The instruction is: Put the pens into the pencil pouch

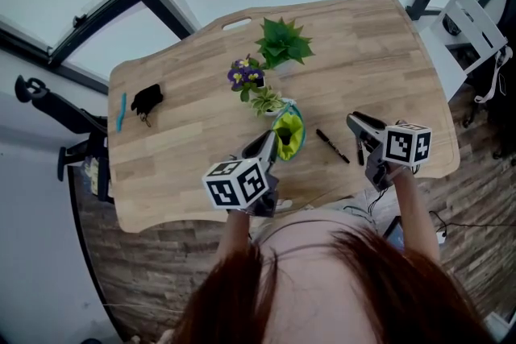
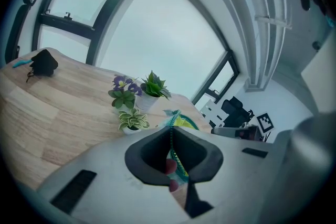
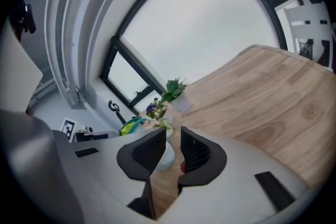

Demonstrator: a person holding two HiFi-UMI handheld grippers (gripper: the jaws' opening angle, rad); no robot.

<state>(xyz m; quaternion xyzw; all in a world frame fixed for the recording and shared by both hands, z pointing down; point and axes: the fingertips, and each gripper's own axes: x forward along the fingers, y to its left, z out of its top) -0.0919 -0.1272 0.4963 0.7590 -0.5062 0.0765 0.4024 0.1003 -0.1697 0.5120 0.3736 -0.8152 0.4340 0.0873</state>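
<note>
The yellow-green pencil pouch [image 1: 290,133] stands open-mouthed on the wooden table [image 1: 193,165], just in front of the small plants. My left gripper [image 1: 270,144] is shut on the pouch's teal zipper edge [image 2: 171,140] and holds it up. A black pen [image 1: 332,146] lies on the table to the right of the pouch. My right gripper [image 1: 359,122] hovers just right of that pen, open, with nothing between its jaws [image 3: 173,140]. A teal pen [image 1: 122,110] lies far off at the table's left edge.
Three potted plants stand behind the pouch: a green one [image 1: 282,43], a purple-flowered one [image 1: 246,75] and a small variegated one [image 1: 266,101]. A black object [image 1: 147,99] lies beside the teal pen. A white chair [image 1: 472,20] stands off the table's right.
</note>
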